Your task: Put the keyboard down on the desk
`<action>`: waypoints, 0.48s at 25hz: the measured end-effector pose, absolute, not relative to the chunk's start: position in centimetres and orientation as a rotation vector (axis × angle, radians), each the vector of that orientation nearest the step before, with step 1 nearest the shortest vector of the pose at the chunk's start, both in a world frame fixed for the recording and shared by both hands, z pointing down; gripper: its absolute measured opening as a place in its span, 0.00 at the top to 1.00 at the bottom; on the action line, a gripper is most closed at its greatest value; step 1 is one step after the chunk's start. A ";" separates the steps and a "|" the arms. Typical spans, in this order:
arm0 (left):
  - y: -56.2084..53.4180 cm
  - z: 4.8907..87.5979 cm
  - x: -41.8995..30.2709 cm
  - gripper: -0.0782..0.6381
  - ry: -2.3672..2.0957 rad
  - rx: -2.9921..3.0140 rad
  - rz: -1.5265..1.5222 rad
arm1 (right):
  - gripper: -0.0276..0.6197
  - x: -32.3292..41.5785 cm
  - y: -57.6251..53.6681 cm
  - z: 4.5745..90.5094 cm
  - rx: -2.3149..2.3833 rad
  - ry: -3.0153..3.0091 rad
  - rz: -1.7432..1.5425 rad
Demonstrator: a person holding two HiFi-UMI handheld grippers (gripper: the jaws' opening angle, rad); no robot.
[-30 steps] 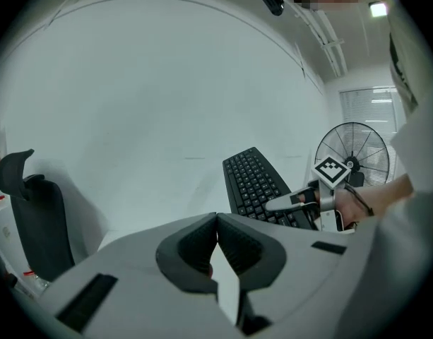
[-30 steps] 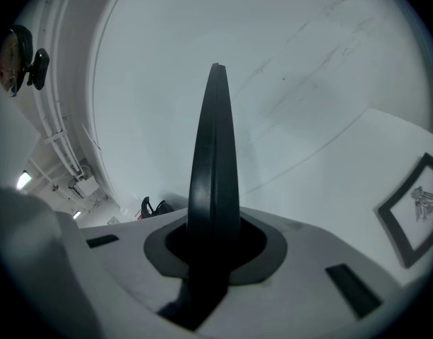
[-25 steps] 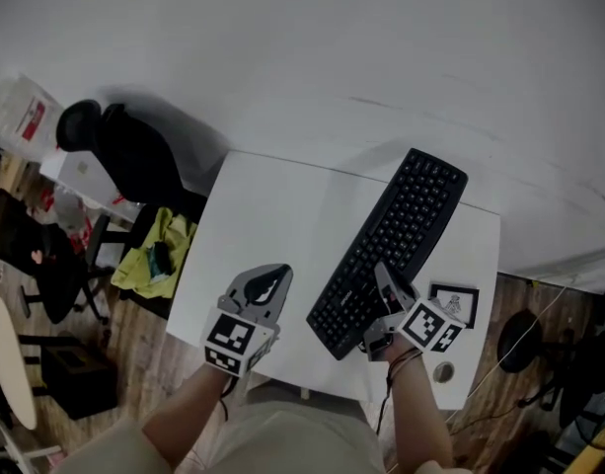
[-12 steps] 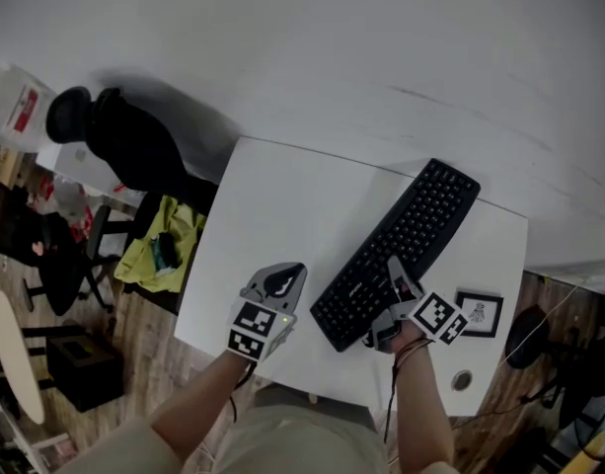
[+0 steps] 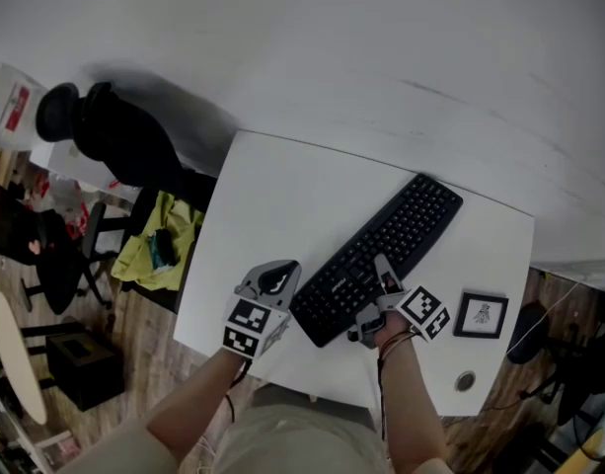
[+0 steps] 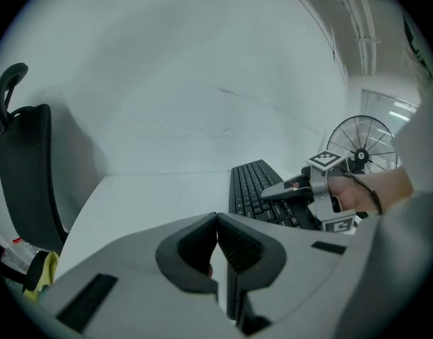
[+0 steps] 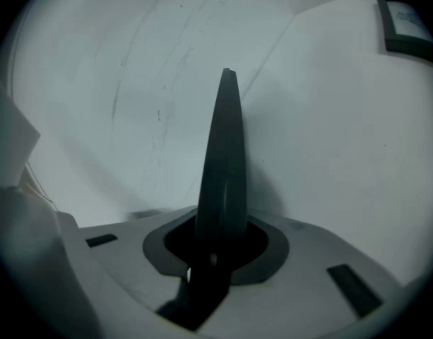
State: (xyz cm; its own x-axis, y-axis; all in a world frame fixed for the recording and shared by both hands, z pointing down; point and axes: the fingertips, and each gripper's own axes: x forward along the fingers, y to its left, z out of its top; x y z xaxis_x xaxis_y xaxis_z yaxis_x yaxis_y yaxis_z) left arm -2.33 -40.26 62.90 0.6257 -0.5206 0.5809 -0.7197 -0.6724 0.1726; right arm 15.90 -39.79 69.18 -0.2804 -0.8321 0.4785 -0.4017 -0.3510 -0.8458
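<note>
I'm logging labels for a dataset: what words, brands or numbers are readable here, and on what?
No text is legible.
keyboard: key legends too small to read.
white bag: red label, too blurred to read.
picture frame: a small drawing, no readable words.

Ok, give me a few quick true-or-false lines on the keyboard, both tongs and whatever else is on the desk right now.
1. The right tongs are clamped on the near end of the keyboard. True.
2. The left tongs hold the keyboard too. False: they are closed on nothing, beside its near left corner.
3. A small picture frame lies on the desk, right of the right tongs. True.
4. The keyboard sits square to the desk's front edge. False: it runs diagonally, far end toward the right.
5. The black chair stands right of the desk. False: it is on the left.
</note>
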 end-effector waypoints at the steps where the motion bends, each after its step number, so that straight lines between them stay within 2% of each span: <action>1: -40.3 62.9 -2.5 0.86 -0.987 2.459 0.703 | 0.81 15.8 -39.8 69.5 -1.624 1.514 -1.666; 5: -40.1 63.1 -3.0 0.86 -0.990 2.453 0.706 | 0.79 15.8 -39.9 69.7 -1.697 1.518 -1.661; 10: -39.7 63.2 -3.0 0.86 -0.993 2.428 0.683 | 0.54 15.6 -39.2 71.1 -1.804 1.510 -1.743; 12: -39.6 63.1 -2.7 0.86 -0.992 2.429 0.672 | 0.51 16.0 -38.6 71.4 -1.854 1.495 -1.771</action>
State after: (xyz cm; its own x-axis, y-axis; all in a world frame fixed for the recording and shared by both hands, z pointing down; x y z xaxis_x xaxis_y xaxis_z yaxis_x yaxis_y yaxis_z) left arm -2.68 -39.58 63.06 0.6266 -0.5226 0.5782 -0.7308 -0.6517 0.2030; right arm 16.00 -38.62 71.43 -0.2101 -0.7275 0.6531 -0.5215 -0.4817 -0.7043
